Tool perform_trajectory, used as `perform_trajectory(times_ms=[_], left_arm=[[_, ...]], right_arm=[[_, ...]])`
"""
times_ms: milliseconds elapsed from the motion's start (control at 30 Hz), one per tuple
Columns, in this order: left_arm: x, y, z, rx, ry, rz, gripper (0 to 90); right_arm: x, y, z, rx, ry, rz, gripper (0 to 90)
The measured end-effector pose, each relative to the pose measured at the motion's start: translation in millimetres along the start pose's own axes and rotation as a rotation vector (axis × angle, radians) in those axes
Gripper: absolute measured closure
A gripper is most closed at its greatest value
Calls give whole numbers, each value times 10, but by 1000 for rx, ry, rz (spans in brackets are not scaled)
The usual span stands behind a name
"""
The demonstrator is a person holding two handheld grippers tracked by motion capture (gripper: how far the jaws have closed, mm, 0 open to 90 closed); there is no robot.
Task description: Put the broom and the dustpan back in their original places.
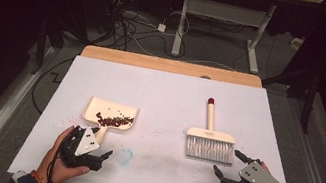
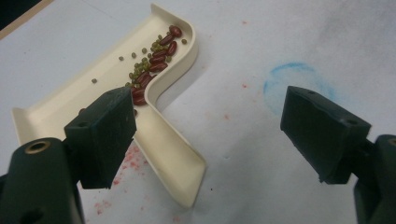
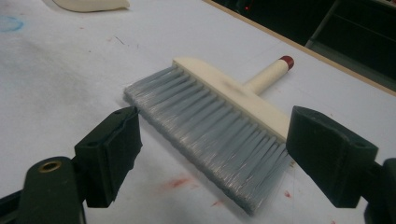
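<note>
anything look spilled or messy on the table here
Nothing loose is spilled: the beans all lie inside the cream dustpan. The white table cover is marked, though, with a blue chalky ring by the dustpan's handle, reddish specks around it and a grey smudge in front of the brush.

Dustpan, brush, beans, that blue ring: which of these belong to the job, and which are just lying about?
Part of the job:
dustpan
beans lying in it
brush
left gripper, open
right gripper, open

Just lying about:
blue ring mark
red stains
floor cables
</note>
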State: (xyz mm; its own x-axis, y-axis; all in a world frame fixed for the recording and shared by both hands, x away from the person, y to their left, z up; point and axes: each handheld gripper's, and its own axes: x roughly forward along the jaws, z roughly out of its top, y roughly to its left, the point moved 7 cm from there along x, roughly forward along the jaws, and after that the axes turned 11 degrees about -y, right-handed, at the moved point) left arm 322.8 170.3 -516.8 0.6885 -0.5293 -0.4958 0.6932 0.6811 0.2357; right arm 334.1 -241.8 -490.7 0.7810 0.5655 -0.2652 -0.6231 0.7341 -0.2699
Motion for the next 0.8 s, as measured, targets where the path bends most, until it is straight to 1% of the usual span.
perform_trajectory(times_ms=[167,333,800], left_arm=[[9,-11,-2,8,7,-3,182],[8,-10,-3,5,4,-1,182],[12,-14,-6,13,9,-2,182]], right_arm=[[-9,-1,3,1,-2,1,182],[-10,-4,9,1,-4,-1,182],[-14,-4,26,-5,-7,-6,183]])
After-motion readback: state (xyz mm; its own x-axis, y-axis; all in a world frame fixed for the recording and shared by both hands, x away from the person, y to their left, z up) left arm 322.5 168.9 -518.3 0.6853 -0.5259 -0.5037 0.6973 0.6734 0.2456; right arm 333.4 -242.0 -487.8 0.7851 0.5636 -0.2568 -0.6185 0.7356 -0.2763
